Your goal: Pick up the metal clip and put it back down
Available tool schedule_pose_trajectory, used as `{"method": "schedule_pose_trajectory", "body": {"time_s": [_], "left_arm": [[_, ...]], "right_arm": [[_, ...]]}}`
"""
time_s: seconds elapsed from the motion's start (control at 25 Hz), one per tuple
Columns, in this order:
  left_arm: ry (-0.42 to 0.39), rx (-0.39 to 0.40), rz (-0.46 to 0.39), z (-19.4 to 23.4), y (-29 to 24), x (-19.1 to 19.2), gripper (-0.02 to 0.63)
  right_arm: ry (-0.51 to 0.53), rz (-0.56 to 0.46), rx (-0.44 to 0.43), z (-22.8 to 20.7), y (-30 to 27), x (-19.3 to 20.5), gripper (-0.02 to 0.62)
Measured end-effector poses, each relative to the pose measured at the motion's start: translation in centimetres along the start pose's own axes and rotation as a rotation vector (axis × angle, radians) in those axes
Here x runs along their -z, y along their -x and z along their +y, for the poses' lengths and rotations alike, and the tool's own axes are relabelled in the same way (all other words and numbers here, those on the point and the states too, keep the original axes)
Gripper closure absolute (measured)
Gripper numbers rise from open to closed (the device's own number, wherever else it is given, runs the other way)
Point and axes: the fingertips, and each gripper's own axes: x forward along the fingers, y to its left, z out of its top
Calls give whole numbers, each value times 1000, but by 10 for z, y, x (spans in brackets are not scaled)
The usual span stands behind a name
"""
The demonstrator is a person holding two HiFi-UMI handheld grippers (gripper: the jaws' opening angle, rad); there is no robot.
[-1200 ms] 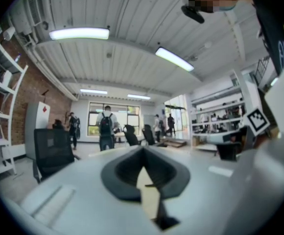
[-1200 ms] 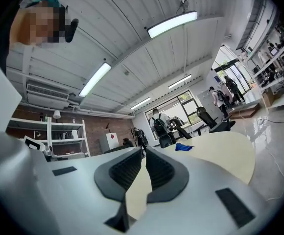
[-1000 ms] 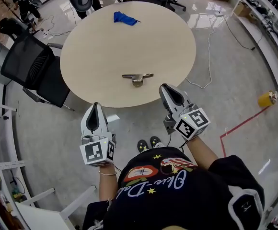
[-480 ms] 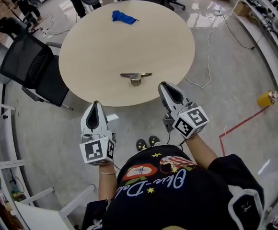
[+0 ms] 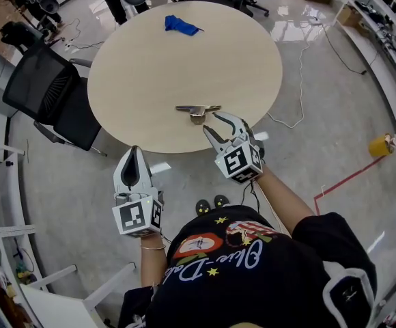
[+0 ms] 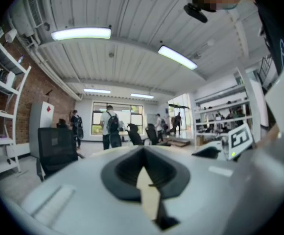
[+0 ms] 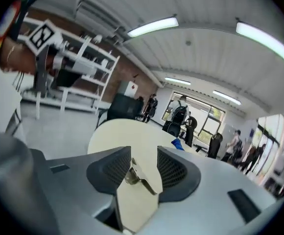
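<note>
While the left gripper (image 5: 135, 157) hangs clenched and empty off the table's (image 5: 150, 60) near edge, the metal clip (image 5: 197, 110) lies crosswise near that edge, just ahead of the nearer right gripper (image 5: 220, 125), whose opening jaws frame it untouched

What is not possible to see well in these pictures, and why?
- Metal clip: tiny in head view; right gripper view, partly behind right gripper, whose jaws are opening.
- Blue item: too small to identify, both views.
- Table: left gripper view, left gripper covers nearly all.
</note>
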Motion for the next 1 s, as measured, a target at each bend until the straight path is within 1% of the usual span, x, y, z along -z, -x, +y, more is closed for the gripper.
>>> {"method": "schedule_pose_trajectory", "body": {"time_s": [0.12, 0.16, 0.24, 0.32, 0.44, 0.56, 0.64, 0.76, 0.8, 0.84, 0.88, 1.0], "left_arm": [[-1, -28, 8, 10, 6, 3, 608], [0, -38, 12, 15, 8, 4, 609], [4, -64, 21, 26, 13, 7, 609], [6, -93, 28, 37, 17, 9, 609], [6, -132, 35, 52, 24, 10, 609], [13, -165, 41, 65, 29, 12, 609], [14, -178, 43, 70, 31, 13, 609], [11, -187, 53, 72, 31, 15, 609], [11, -188, 56, 73, 31, 16, 609], [13, -189, 59, 74, 31, 17, 609], [13, -190, 61, 75, 30, 18, 609], [12, -190, 63, 77, 28, 17, 609]], "right_arm": [[347, 136, 1, 17, -39, 26, 448], [441, 166, 4, 21, -51, 34, 448], [578, 210, 9, 27, -71, 47, 448], [661, 253, 9, 31, -87, 61, 448], [719, 320, 8, 36, -104, 81, 448], [727, 388, -5, 39, -114, 93, 448], [721, 410, -11, 40, -121, 100, 448], [723, 417, -12, 41, -128, 106, 449], [726, 421, -4, 40, -129, 107, 473], [733, 424, 10, 38, -131, 108, 532], [742, 424, 25, 37, -132, 108, 558], [756, 421, 42, 34, -135, 107, 567]]}}
